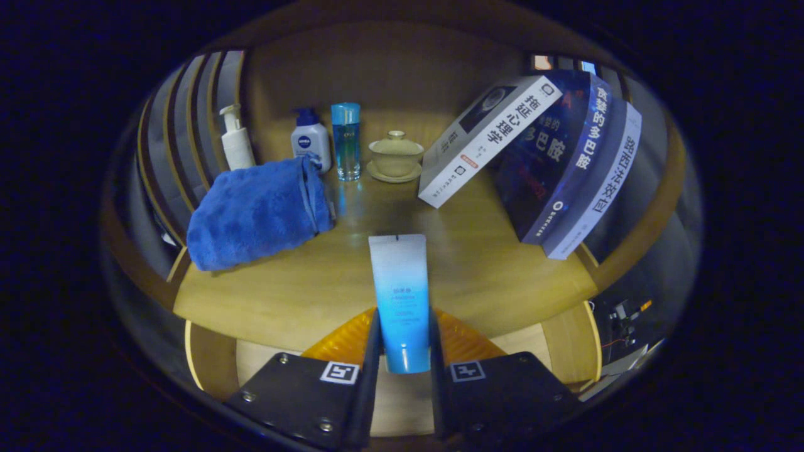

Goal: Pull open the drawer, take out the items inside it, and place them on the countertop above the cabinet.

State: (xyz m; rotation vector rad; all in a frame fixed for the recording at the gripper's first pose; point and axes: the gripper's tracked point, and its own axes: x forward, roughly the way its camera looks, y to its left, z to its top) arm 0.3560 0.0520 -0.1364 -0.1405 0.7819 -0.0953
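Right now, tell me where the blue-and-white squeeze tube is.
In the gripper view, the blue-and-white squeeze tube is clamped between the hand-held gripper fingers, over the wooden countertop front edge, right of the blue towel.

The gripper (pixel 404 342) is covering the tube's (pixel 399 295) lower sides, and the blue towel (pixel 259 210) is hiding the pump bottle's (pixel 237 141) base.

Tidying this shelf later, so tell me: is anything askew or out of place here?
The three books lean tilted toward the lidded cream teacup instead of standing upright. The blue towel lies rumpled. The gripper jaws clamp a blue-white tube over the wooden countertop.
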